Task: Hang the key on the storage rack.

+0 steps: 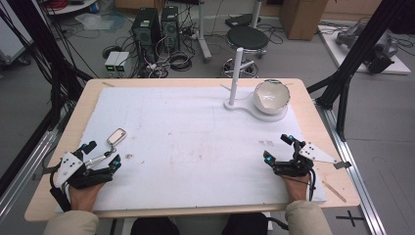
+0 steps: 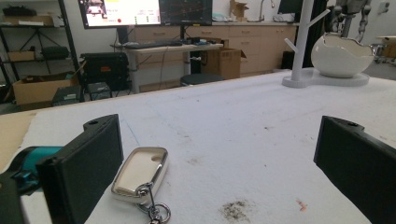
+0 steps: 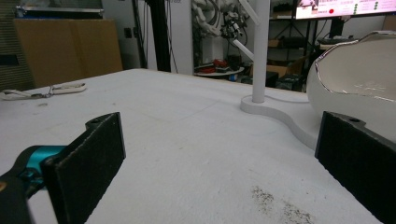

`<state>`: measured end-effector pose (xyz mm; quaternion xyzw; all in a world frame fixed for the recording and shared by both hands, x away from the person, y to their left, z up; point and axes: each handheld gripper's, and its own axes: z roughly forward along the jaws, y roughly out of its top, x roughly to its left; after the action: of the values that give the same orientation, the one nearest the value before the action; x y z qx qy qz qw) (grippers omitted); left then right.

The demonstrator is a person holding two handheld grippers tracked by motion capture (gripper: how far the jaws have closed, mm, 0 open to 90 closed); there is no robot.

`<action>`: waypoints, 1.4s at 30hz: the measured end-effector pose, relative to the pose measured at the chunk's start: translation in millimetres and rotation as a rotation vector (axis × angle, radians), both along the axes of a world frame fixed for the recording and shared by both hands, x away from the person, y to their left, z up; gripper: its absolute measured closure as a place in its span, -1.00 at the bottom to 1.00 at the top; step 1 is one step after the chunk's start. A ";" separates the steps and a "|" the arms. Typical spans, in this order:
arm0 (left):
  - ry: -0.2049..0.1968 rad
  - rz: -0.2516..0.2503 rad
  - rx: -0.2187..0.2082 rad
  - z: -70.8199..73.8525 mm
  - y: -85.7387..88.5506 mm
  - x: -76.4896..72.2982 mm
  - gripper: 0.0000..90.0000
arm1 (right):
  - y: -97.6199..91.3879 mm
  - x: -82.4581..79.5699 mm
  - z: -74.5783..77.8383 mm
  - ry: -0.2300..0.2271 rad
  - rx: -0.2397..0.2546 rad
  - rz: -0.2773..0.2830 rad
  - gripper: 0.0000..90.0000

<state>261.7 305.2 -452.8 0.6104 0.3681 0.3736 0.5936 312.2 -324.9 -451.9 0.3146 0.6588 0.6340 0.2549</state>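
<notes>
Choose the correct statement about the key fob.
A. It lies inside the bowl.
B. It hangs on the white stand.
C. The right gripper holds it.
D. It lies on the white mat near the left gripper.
D: the key fob lies flat on the white mat, just ahead of the open left gripper.

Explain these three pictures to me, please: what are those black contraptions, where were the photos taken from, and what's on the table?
There is no robot here: a person holds hand tongs, the left tongs and the right tongs. One picture looks down from above the table. The other two come from small cameras riding on each pair of tongs, so their black jaws rise from the bottom. On the white mat lie a key fob with a ring, just ahead of the left tongs, and farther off a white stand with an eggshell-shaped bowl on its base. Both tongs are open, holding nothing.
</notes>
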 end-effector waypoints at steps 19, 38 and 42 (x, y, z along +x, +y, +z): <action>0.010 0.006 -0.053 0.8 5.4 -1.3 -0.94 | 0.3 -0.2 0.1 -0.009 -0.011 -0.002 -0.98; 0.283 -0.077 0.311 99.1 49.2 2.5 -0.96 | 0.2 -0.2 0.0 -0.004 -0.004 -0.004 -0.98; 0.387 -0.113 0.453 104.4 50.5 13.9 -0.96 | 0.0 -0.2 0.0 0.000 0.001 -0.002 -0.98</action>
<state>275.7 355.7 -348.5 0.8066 0.3471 0.2896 0.3810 312.1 -324.9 -451.9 0.3153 0.6584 0.6340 0.2553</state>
